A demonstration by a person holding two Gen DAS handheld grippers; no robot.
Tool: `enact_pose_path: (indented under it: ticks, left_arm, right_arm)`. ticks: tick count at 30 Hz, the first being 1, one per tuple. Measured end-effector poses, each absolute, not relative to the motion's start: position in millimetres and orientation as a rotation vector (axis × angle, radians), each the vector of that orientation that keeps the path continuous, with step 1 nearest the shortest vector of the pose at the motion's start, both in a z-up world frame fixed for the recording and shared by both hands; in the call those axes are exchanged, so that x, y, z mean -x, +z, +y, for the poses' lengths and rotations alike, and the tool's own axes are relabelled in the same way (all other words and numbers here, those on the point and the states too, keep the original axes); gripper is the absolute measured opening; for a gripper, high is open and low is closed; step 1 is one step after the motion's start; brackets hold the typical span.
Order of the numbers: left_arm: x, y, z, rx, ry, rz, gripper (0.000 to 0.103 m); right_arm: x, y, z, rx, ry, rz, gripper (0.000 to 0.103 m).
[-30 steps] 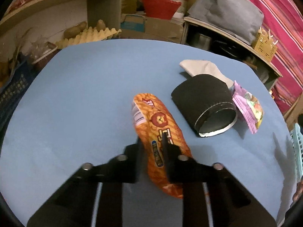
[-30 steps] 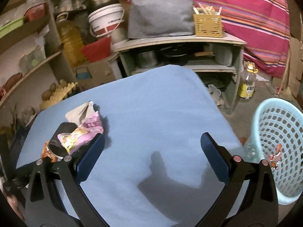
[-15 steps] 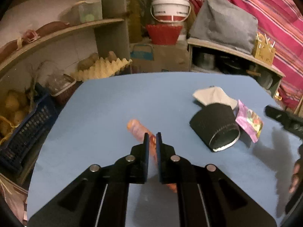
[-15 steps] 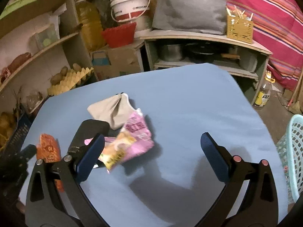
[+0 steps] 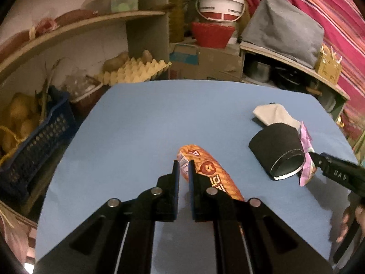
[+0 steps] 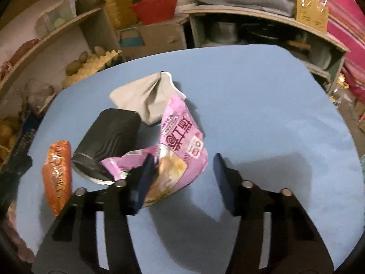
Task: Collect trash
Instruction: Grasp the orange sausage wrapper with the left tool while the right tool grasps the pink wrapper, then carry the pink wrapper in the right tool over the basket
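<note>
Trash spread on blue table top (image 6: 262,114), three wrappers and one black cup. Orange snack packet (image 5: 212,171) pinched at its near edge in left gripper (image 5: 182,166), jaws closed almost fully on it with only thin slit between the pads; packet stretching away to the right behind right finger, printed side up, seeming to be raised a little above the table, though hard to judge from the left wrist view. Right gripper (image 6: 182,157) over pink snack packet (image 6: 180,141), jaws about half apart and just been closing, packet between them; left pad (image 6: 146,173) touching crumpled lower part of packet, right pad (image 6: 222,175) clearly apart from it with bare blue surface between, so no real grip on it. Black cup (image 6: 114,132) lying on its side just left of pink packet and touching it, open mouth turned toward the cameras. Crumpled grey-white paper (image 6: 146,96) behind the cup and under far end of pink packet. From the left wrist view, tip of right gripper seen reaching in from right edge against pink packet, fingers of a hand (image 5: 351,219) below it. Shelves with clutter around the far side of table, cannot tell more.
</note>
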State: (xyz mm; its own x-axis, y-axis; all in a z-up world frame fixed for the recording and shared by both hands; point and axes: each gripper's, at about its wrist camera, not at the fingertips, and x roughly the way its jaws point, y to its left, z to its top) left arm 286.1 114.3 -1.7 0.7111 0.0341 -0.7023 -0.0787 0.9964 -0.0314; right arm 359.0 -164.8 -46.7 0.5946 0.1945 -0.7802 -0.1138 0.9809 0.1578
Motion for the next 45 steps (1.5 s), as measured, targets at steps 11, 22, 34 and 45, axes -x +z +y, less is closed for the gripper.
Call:
enact_pose_path:
  ticks: [11,22,34,45]
  left_arm:
    - [-284.4,-5.0,104.7,0.082,0.088,0.789,0.071]
    - [-306.0,-42.0,99.1,0.213,0.044,0.936,0.065]
    - [-313.8,-39.9,86.0,0.139,0.07,0.94,0.003]
    - [-284.4,5.9,66.5,0.068,0.058,0.806,0.003]
  right_arm:
    - [-347.3,-33.2,-179.8,-0.005,0.185,0.871,0.005]
    - [-323.4,-16.3,-237.1,0.029,0.138,0.856,0.005]
    - [-301.0,-15.2,-253.7,0.042,0.13,0.839,0.005]
    - [-275.4,7.8,-275.8,0.023,0.121,0.774,0.005]
